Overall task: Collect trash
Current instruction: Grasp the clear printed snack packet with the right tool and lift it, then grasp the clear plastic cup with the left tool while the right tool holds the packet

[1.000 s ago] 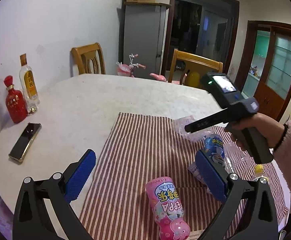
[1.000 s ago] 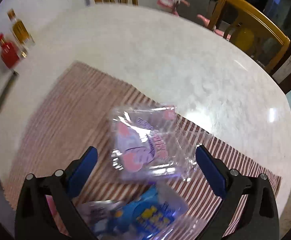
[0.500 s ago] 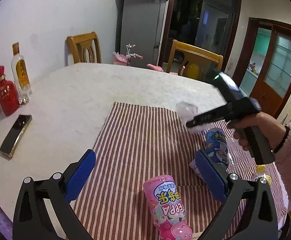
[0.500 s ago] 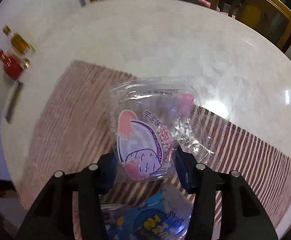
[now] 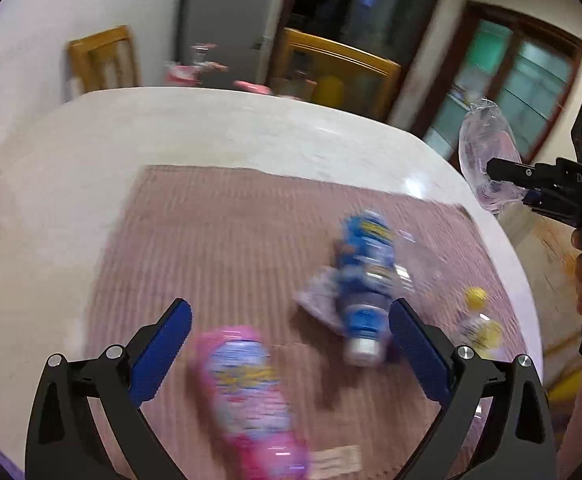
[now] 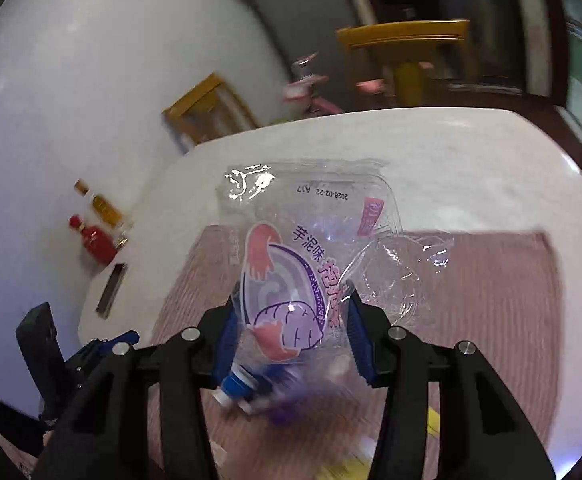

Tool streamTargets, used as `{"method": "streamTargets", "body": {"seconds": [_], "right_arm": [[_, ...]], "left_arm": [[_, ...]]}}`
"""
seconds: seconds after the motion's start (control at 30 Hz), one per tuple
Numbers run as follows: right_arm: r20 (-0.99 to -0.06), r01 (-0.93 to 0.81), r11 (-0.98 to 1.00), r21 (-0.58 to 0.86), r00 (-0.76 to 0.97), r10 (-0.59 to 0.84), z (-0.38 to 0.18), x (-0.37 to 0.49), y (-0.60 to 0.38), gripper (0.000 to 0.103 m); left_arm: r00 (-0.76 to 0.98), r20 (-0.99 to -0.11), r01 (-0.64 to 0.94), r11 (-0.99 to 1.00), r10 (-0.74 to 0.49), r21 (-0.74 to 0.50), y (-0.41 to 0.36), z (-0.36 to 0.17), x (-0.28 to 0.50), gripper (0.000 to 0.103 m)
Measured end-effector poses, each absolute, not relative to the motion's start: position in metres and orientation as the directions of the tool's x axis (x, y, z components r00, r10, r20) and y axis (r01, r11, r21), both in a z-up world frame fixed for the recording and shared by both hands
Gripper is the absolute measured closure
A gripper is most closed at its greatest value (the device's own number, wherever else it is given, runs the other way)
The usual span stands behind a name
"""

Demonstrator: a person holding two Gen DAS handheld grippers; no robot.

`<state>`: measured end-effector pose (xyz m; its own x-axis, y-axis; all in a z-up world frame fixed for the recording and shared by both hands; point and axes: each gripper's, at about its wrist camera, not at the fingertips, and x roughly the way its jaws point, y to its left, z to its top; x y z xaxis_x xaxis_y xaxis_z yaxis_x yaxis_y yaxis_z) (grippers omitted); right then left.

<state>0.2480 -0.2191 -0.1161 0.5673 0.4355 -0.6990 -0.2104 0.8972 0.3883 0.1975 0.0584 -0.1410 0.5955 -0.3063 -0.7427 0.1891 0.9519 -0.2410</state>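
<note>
A clear, crinkled plastic snack wrapper point(image 6: 295, 264) printed with a pink-and-purple cartoon figure is clamped between the blue pads of the right gripper point(image 6: 291, 334) and is held in the air above the striped reddish-brown cloth point(image 6: 491, 300); in the left wrist view the same wrapper point(image 5: 487, 164) is seen past the cloth's far right corner, beyond the table edge. The right jaws closed on it within the last second, and the wrapper is pinched at its lower part. On the cloth, a blue-labelled plastic bottle point(image 5: 365, 280) is seen lying on a pale flattened wrapper, and a pink cartoon-printed bottle point(image 5: 247, 392) lies at the cloth's near edge. A small clear bottle with a yellow cap point(image 5: 477, 316) lies near the cloth's right edge. The left gripper point(image 5: 291, 352) is held above the cloth's near part with its jaws spread wide and nothing between the pads. The cloth is spread on a round white marble table point(image 5: 51, 220).
</note>
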Motion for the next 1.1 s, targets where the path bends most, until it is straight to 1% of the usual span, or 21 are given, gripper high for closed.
{"method": "streamTargets", "body": {"seconds": [0.07,0.17,0.2,0.3,0.33,0.4,0.47,0.53,0.57,0.6,0.63,0.67,0.7,0.77,0.83,0.9,0.97,1.0,1.03,1.07,1.1], "right_arm": [[-0.699,-0.147,0.909,0.391,0.595,0.397,-0.118,0.223,-0.251,0.055],[-0.693,-0.083,0.9,0.427,0.61,0.385,-0.126,0.203,-0.285,0.055],[-0.687,-0.06,0.896,0.44,0.62,0.379,-0.127,0.193,-0.299,0.055],[-0.675,-0.03,0.891,0.454,0.641,0.365,-0.131,0.176,-0.319,0.055],[-0.669,-0.023,0.886,0.463,0.647,0.366,-0.132,0.172,-0.322,0.055],[-0.653,-0.02,0.875,0.483,0.658,0.376,-0.135,0.164,-0.328,0.054],[-0.632,-0.02,0.864,0.502,0.673,0.383,-0.133,0.156,-0.338,0.054],[-0.61,-0.017,0.851,0.524,0.691,0.389,-0.133,0.149,-0.35,0.054],[-0.602,-0.016,0.847,0.531,0.696,0.391,-0.133,0.145,-0.353,0.054],[-0.594,-0.015,0.841,0.54,0.702,0.393,-0.135,0.144,-0.353,0.054],[-0.582,-0.014,0.833,0.553,0.709,0.398,-0.137,0.142,-0.357,0.054],[-0.57,-0.016,0.823,0.568,0.714,0.407,-0.139,0.141,-0.359,0.054],[-0.561,-0.018,0.814,0.581,0.716,0.416,-0.141,0.14,-0.36,0.054],[-0.551,-0.026,0.806,0.591,0.717,0.427,-0.141,0.139,-0.36,0.054],[-0.545,-0.034,0.805,0.593,0.719,0.432,-0.14,0.137,-0.361,0.054],[-0.539,-0.036,0.804,0.594,0.724,0.431,-0.137,0.135,-0.361,0.054],[-0.531,-0.034,0.8,0.599,0.73,0.429,-0.136,0.132,-0.363,0.054],[-0.529,-0.034,0.799,0.601,0.733,0.429,-0.136,0.131,-0.365,0.054],[-0.527,-0.034,0.797,0.603,0.733,0.43,-0.136,0.13,-0.365,0.054],[-0.527,-0.034,0.796,0.605,0.732,0.432,-0.137,0.129,-0.364,0.054],[-0.527,-0.036,0.795,0.605,0.73,0.434,-0.137,0.129,-0.362,0.054]], "left_arm": [[0.558,-0.742,0.259,0.927,-0.372,-0.271,0.027,-0.144,0.199,0.007],[0.522,-0.723,0.305,0.89,-0.454,-0.339,-0.009,-0.147,0.208,0.011],[0.509,-0.727,0.286,0.887,-0.461,-0.363,-0.025,-0.15,0.216,0.011],[0.493,-0.746,0.246,0.894,-0.448,-0.375,-0.059,-0.158,0.238,0.014],[0.482,-0.774,0.217,0.912,-0.41,-0.348,-0.072,-0.161,0.246,0.016],[0.482,-0.802,0.183,0.935,-0.354,-0.303,-0.083,-0.162,0.248,0.017],[0.521,-0.796,0.2,0.951,-0.308,-0.237,-0.087,-0.155,0.238,0.017],[0.593,-0.781,0.264,0.964,-0.195,-0.041,-0.092,-0.155,0.219,0.017],[0.613,-0.775,0.282,0.959,-0.153,0.034,-0.093,-0.158,0.217,0.018],[0.625,-0.774,0.316,0.939,-0.101,0.133,-0.098,-0.166,0.213,0.025],[0.618,-0.783,0.339,0.924,-0.077,0.176,-0.1,-0.173,0.215,0.036],[0.604,-0.795,0.358,0.912,-0.063,0.199,-0.102,-0.181,0.217,0.042],[0.606,-0.794,0.368,0.901,-0.047,0.228,-0.106,-0.188,0.221,0.045],[0.642,-0.767,0.389,0.868,-0.014,0.31,-0.118,-0.194,0.225,0.046],[0.643,-0.766,0.434,0.832,-0.018,0.346,-0.128,-0.199,0.225,0.052],[0.645,-0.764,0.474,0.797,-0.024,0.376,-0.141,-0.205,0.228,0.052],[0.652,-0.759,0.482,0.774,-0.004,0.41,-0.149,-0.212,0.231,0.052],[0.652,-0.758,0.481,0.775,-0.004,0.41,-0.149,-0.216,0.234,0.054],[0.642,-0.767,0.482,0.785,-0.014,0.389,-0.149,-0.219,0.239,0.07],[0.631,-0.775,0.475,0.805,-0.03,0.356,-0.145,-0.219,0.243,0.081],[0.616,-0.786,0.47,0.826,-0.056,0.31,-0.143,-0.22,0.247,0.098]]}}
